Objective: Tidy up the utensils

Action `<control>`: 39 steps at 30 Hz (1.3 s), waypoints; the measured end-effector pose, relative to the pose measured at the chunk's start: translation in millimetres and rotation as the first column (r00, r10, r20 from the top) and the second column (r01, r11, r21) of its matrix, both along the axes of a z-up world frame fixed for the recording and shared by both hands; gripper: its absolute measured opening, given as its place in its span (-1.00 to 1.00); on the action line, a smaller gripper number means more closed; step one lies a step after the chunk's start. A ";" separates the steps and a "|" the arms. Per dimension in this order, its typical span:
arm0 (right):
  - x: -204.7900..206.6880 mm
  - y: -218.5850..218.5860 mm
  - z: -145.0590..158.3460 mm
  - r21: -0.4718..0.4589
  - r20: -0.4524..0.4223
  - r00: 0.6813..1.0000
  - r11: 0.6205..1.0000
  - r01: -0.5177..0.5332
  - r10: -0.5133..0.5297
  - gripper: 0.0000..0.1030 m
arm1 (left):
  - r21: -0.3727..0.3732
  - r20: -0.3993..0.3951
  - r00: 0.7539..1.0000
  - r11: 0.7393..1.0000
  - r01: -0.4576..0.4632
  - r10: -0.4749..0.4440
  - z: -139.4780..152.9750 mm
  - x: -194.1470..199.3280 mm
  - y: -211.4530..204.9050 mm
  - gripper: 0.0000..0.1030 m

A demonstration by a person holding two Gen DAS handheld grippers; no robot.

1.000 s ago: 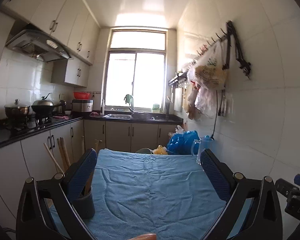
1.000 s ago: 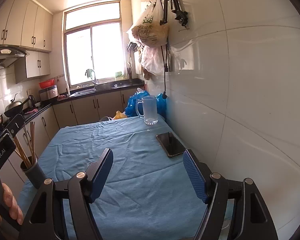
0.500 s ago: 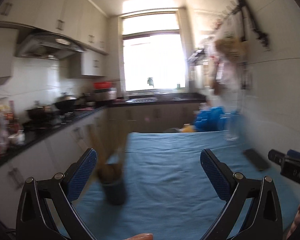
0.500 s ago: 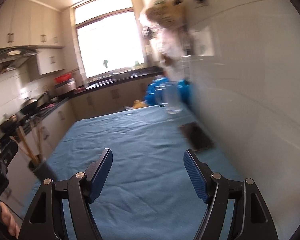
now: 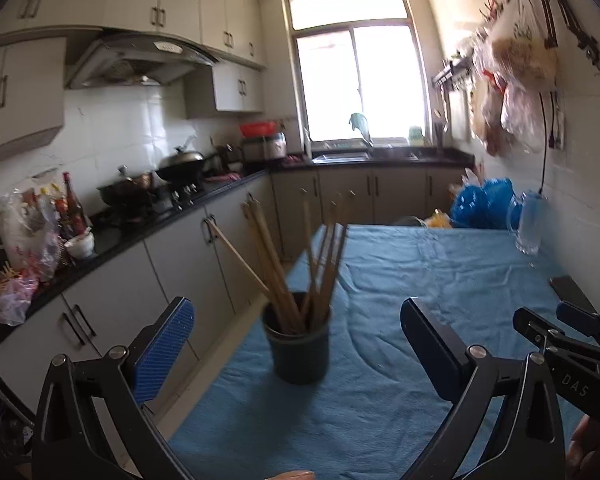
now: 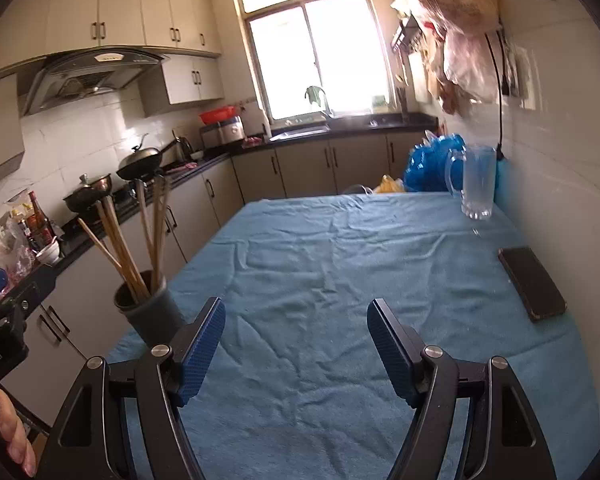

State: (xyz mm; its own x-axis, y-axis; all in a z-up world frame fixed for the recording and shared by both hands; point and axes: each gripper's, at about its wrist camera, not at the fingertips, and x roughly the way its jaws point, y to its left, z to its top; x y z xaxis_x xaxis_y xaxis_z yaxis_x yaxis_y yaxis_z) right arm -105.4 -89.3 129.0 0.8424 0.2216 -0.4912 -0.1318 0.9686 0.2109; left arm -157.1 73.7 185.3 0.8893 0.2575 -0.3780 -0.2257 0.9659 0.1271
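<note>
1. Left wrist view: left gripper [image 5: 296, 330] held with fingers spread wide, nothing between them. Dark holder cup [image 5: 298, 344] standing upright on the blue tablecloth [image 5: 420, 280], near its left edge, framed squarely between the two blue pads but apart from both. Wooden chopsticks [image 5: 292, 264] fanning out of the cup, some leaning left toward the counter, some nearly upright. Tips slightly blurred, so exact count hard to give.

2. Still in the left view: part of the right gripper [image 5: 572, 344] visible at the right margin, low over the cloth, near a dark phone [image 5: 572, 290]. Glass mug [image 5: 528, 224] far back by the wall.

3. Right wrist view: right gripper [image 6: 296, 344] likewise released, fingers parted over bare cloth, grasping nothing. Cup of chopsticks off to its left, just beyond the left pad; phone to the right by the wall, mug at the far right corner.

4. Step in hand, judged: closing in on the cup or its sticks. Best done by advancing level, keeping pads clear of the leaning sticks, closing low on the cup wall to avoid tipping it off the nearby table edge.
</note>
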 end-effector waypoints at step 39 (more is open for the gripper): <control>14.3 50.0 -19.4 -0.142 -0.032 0.996 0.986 -0.090 0.087 0.61 | -0.122 -0.275 0.961 0.990 -0.069 0.033 -50.8 40.0 32.4 0.99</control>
